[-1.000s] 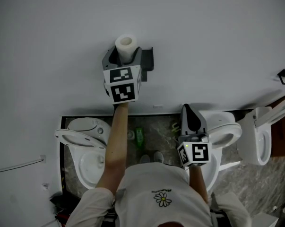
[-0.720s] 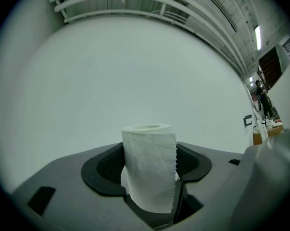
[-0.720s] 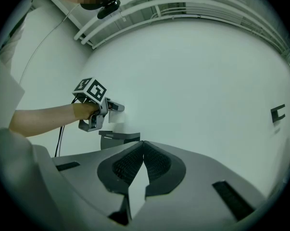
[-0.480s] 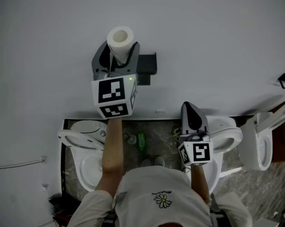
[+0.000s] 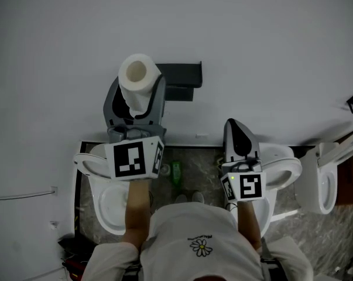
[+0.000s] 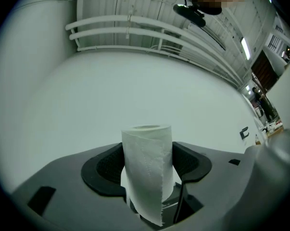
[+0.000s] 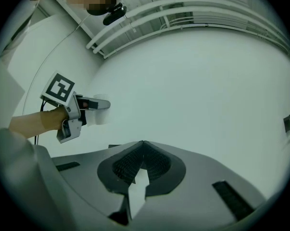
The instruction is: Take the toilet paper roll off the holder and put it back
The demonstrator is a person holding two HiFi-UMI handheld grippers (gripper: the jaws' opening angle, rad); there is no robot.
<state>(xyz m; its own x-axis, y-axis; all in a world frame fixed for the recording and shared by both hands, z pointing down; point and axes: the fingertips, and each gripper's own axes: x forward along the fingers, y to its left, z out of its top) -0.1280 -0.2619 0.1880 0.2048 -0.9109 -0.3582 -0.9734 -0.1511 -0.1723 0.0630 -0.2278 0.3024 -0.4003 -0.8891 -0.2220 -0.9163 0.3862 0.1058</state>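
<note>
The left gripper [image 6: 147, 163] pinches a white, softly embossed toilet paper roll [image 6: 145, 182] upright between its ribbed dark pads, just left of the black, boxy wall holder [image 5: 183, 75]. The right gripper [image 7: 143, 144] has its smooth grey jaws pressed together, empty.

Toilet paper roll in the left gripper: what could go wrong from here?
The jaws of the left gripper pinch the soft toilet paper roll by its sides; it could squash or slip out.
Its loose end hangs free and may unwind or snag.
Its core could miss the holder.
</note>
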